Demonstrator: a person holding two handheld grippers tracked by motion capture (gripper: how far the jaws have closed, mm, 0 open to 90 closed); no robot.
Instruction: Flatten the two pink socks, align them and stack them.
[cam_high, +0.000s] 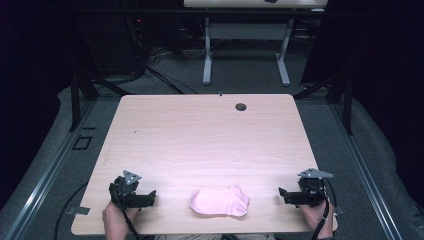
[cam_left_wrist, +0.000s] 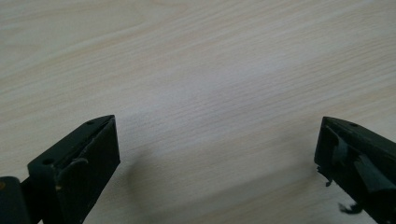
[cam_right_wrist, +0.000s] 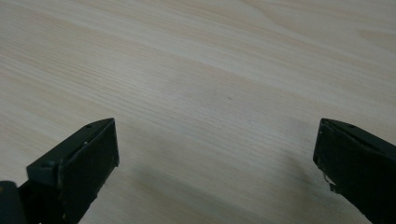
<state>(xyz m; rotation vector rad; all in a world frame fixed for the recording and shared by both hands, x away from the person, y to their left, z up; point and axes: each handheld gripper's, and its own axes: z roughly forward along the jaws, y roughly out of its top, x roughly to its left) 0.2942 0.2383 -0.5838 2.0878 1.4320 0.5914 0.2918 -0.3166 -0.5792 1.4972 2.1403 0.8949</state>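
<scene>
I'm seeing the pale pink sock (cam_high: 220, 201) lying flat, seemingly folded double, near the table's (cam_high: 200, 135) front edge, between my left gripper (cam_high: 150, 196) and right gripper (cam_high: 281, 193), both gaping wide and gripping nothing.

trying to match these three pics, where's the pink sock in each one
High view: the sock lies at the near edge of the table, between the left gripper and the right gripper.
Left gripper view: not in it; bare wood between open jaws.
Right gripper view: not in it; bare wood between open jaws.
Shared landmark: the table's pale wood grain.
</scene>
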